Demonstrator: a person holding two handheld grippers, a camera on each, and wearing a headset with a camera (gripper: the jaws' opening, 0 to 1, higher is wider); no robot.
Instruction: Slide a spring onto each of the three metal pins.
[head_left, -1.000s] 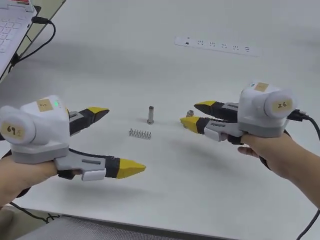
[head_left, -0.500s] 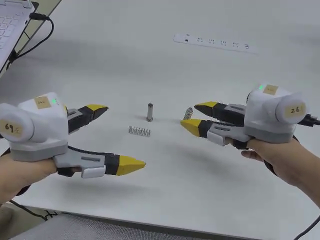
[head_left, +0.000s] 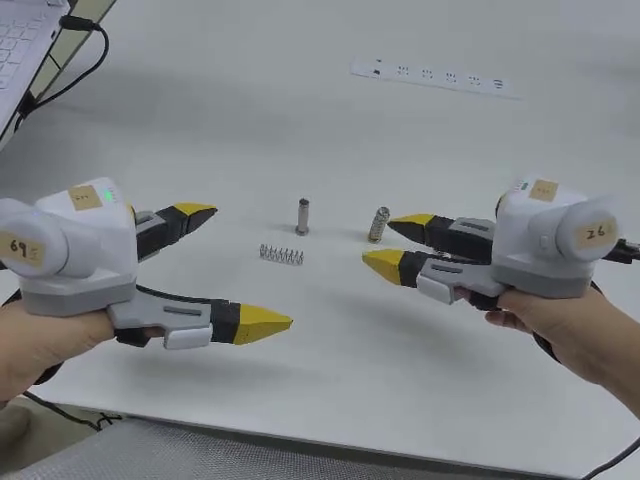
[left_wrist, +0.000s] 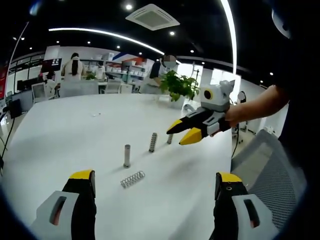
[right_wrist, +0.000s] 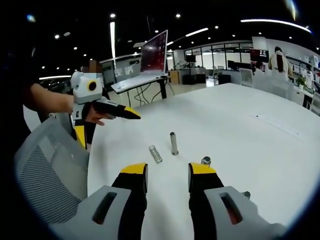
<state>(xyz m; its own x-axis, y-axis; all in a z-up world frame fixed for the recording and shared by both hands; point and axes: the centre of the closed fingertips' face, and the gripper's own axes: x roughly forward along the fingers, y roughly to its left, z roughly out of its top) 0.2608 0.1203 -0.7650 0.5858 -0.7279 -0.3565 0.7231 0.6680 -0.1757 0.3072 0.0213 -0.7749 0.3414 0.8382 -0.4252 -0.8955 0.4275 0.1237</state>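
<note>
Left gripper (head_left: 243, 267) gapes wide, right gripper (head_left: 383, 241) stands narrowly parted; both empty. We judge it best to pinch the loose spring (head_left: 281, 254), ahead of the left jaws, lightly at one end.

the table (head_left: 330, 120) is smooth matt white. the bare pin (head_left: 303, 216) is dull grey metal with a soft sheen; the loose spring (head_left: 281, 254) just beside it is thin bright wire, like the coil on the second pin (head_left: 378, 224) near it. the left gripper (head_left: 237, 266) and right gripper (head_left: 383, 242) have glossy white plastic shells, matt black jaws, yellow tips
</note>
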